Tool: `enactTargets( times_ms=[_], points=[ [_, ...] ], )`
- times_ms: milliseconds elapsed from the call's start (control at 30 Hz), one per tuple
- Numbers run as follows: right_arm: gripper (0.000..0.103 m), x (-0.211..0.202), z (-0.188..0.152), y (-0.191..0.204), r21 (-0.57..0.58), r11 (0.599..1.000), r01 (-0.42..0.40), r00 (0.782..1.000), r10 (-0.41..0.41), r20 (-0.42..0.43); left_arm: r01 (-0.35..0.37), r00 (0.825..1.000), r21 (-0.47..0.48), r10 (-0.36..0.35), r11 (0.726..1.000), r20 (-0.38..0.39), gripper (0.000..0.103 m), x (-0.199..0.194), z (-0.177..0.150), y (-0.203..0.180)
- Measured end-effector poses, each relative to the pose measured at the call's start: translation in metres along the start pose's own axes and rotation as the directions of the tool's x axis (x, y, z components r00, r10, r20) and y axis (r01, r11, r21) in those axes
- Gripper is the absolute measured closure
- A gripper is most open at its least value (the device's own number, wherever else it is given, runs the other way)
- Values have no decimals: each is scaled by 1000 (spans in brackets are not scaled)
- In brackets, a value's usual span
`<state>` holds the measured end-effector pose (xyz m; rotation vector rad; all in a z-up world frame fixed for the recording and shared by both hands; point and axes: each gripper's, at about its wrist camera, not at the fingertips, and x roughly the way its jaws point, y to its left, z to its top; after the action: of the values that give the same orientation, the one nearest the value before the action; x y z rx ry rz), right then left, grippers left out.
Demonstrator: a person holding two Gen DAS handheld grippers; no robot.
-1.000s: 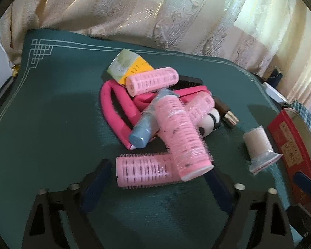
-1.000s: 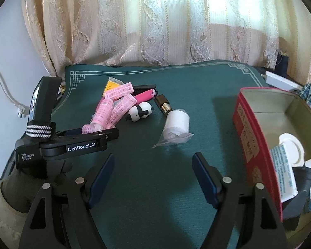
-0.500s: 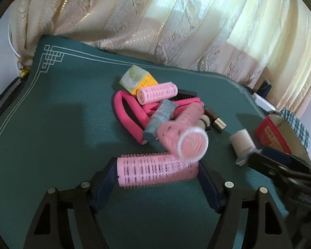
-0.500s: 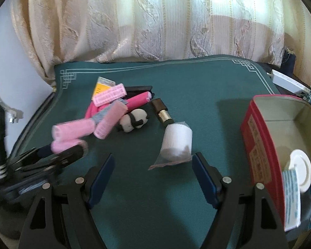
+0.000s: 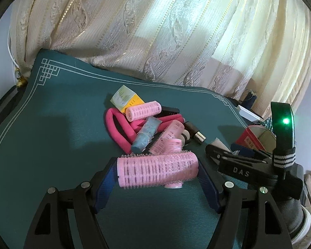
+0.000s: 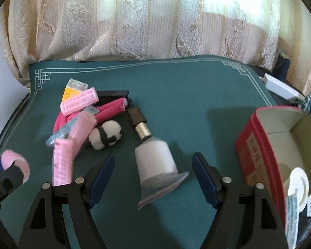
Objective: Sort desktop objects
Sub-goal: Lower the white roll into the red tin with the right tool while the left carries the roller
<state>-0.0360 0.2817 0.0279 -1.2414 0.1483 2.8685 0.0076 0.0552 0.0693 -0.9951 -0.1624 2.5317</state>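
Observation:
My left gripper (image 5: 157, 171) is shut on a pink hair roller (image 5: 155, 171), held crosswise a little above the green mat; its end also shows at the left edge of the right wrist view (image 6: 15, 164). Behind it lies a pile: more pink rollers (image 5: 144, 110), a bent magenta foam roller (image 5: 118, 128), a blue tube (image 5: 145, 134), a yellow box (image 5: 126, 98). My right gripper (image 6: 153, 178) is open and empty, its fingers either side of a bagged white roll (image 6: 155, 161). A panda figure (image 6: 105, 134) and a black-and-gold lipstick (image 6: 139, 122) lie beyond.
A red open box (image 6: 257, 151) with a tape roll and packets inside stands at the right. A green mat (image 6: 176, 87) covers the table; curtains hang behind it. A white adapter (image 6: 280, 87) sits at the far right edge.
My left gripper has closed on the near pink roller and lifted it off the mat; another roller rolled off it. My right gripper has moved forward toward the white roll.

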Motion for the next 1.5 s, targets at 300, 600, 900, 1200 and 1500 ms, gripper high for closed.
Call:
enactTargets(
  times_ms=[300,600,900,1200,1500],
  points=[
    [63,14,-1,1,-33,999,-40,997,38,-62,-2,1000,7,2,1000,-26,27,9,-4,-2],
    [63,-14,-14,0,-9,996,-91,996,91,-6,-2,999,16,2,1000,-33,27,12,-6,-5],
    [63,-59,-20,-4,17,992,-125,989,123,80,6,999,33,-4,999,-47,27,16,-10,-13],
    [63,-109,-34,-50,89,992,-86,984,70,163,43,996,87,-36,995,-79,27,19,-16,-50],
    [62,-141,-57,-123,211,978,-7,982,-34,188,113,991,155,-101,981,-84,27,11,-18,-109]
  ],
)
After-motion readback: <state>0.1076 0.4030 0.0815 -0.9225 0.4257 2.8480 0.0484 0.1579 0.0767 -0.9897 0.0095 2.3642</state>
